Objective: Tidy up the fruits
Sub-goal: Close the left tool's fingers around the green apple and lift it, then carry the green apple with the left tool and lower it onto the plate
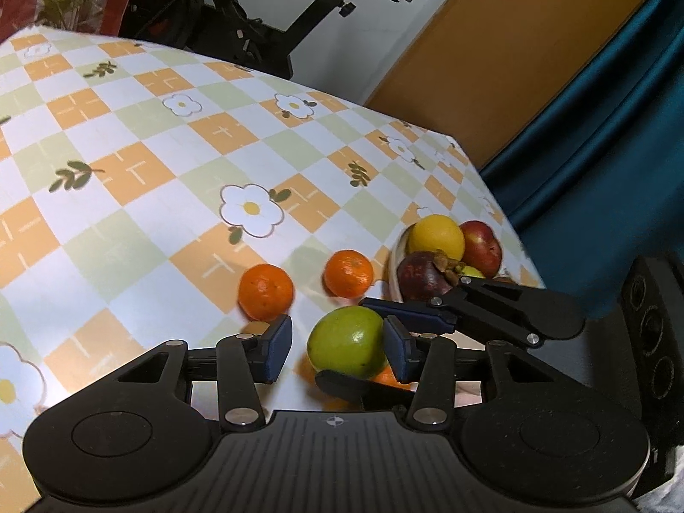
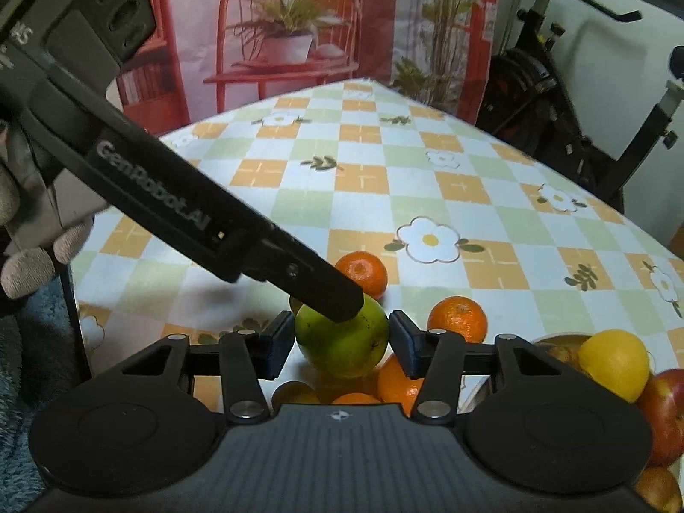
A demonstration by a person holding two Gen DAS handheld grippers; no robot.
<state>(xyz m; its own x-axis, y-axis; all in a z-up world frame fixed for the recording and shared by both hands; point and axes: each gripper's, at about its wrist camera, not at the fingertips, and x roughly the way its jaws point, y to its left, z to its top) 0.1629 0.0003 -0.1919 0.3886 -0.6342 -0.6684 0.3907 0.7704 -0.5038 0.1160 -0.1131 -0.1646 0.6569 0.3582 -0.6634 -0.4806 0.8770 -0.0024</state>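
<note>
Clearly, from the left wrist, the left claw [image 1: 337, 344] stands released around the green fruit [image 1: 347, 341], one pad touching; the bowl [image 1: 395, 263] sits just beyond. From the right wrist, the right claw [image 2: 342, 344] pinches that same green fruit [image 2: 342, 342] above the bench [image 2: 427, 179]. It looks firm, smooth, somewhat slippery: grip across its widest middle.

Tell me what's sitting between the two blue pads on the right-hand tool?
A green fruit, which seems to touch both pads; the right wrist view shows it.
</note>
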